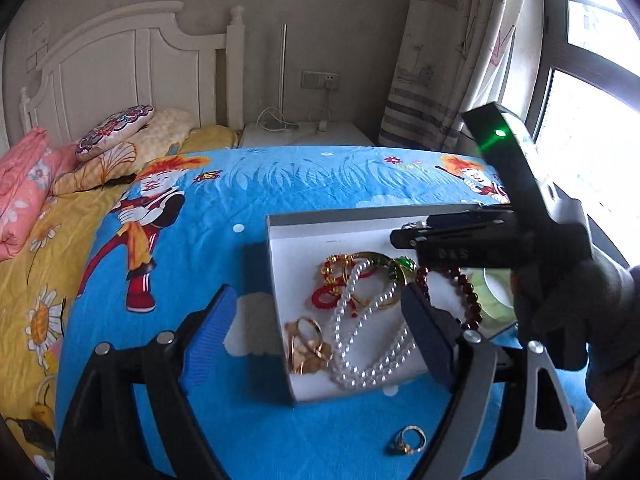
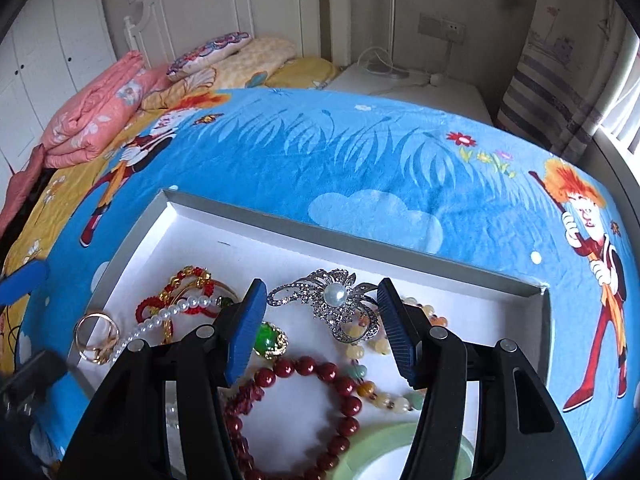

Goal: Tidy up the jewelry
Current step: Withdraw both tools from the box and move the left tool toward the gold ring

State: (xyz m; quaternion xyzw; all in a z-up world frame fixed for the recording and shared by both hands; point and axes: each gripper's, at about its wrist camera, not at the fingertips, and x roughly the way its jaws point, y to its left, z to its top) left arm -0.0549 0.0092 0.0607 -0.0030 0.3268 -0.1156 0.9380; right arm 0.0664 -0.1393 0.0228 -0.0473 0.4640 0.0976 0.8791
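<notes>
A shallow grey box [image 1: 276,264] with a white floor lies on the blue cartoon blanket and holds a jumble of jewelry. In it are a pearl necklace [image 1: 360,320], gold rings [image 1: 306,346], red knotted cords [image 1: 332,280] and a dark red bead bracelet [image 2: 336,384]. A silver brooch with a pearl [image 2: 332,300], a green-stone ring [image 2: 272,340], a pale bead bracelet [image 2: 376,394] and a jade bangle [image 2: 384,454] are there too. One gold ring [image 1: 408,440] lies on the blanket in front of the box. My left gripper [image 1: 320,292] hangs open over the box's near left part. My right gripper [image 2: 322,286] is open around the brooch, above it.
A gloved hand [image 1: 580,304] holds the right gripper over the box's right side. Pillows [image 1: 120,136] and a folded pink quilt [image 1: 20,192] sit at the headboard end. A white nightstand [image 1: 304,132] with cables, a curtain [image 1: 444,60] and a window are behind.
</notes>
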